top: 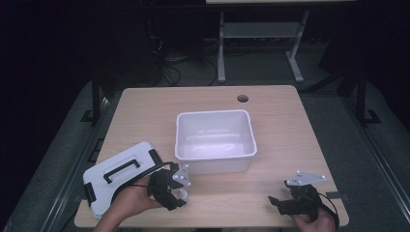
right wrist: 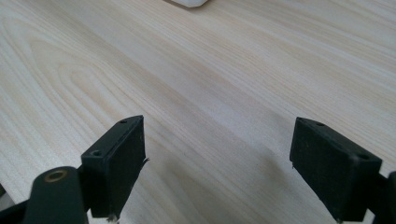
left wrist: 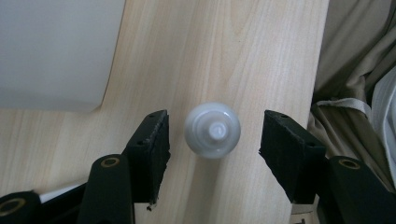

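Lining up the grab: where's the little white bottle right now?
The white bottle stands on the table between the left gripper's open jaws, just before the white tub.

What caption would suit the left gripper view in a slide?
Left gripper with open jaws on either side of a small white round-topped bottle standing on the light wooden table.

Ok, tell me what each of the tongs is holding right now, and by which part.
Nothing is held. The left tongs straddle a small white bottle with gaps on both sides; the right tongs are open over the bare table.
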The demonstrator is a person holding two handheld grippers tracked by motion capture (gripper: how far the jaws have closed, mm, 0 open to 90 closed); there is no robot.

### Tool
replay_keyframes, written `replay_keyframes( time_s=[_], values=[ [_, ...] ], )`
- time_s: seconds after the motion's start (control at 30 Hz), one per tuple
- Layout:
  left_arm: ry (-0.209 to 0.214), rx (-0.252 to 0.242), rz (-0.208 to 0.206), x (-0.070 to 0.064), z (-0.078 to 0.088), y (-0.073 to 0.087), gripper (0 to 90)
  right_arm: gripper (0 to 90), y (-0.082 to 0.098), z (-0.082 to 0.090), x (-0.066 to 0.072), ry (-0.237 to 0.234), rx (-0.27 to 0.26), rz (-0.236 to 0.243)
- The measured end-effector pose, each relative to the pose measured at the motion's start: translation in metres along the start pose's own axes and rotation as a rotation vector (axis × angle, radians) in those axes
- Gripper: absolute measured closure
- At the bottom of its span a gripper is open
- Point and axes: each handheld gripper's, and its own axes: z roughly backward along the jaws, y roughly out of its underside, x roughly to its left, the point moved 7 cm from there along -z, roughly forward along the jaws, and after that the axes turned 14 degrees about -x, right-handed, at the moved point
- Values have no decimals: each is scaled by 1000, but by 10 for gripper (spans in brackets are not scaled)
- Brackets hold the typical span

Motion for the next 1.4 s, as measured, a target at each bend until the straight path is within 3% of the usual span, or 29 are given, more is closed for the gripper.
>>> replay_keyframes(
  time_s=[0.73, 1.4],
  values=[
    [24, 58, -10, 3, -18, 4, 571, 177, 0, 0, 0, -5, -1, 0],
    [27, 79, -38, 2, -19, 3, 594, 177, 0, 1, 0, -5, -2, 1]
  ],
)
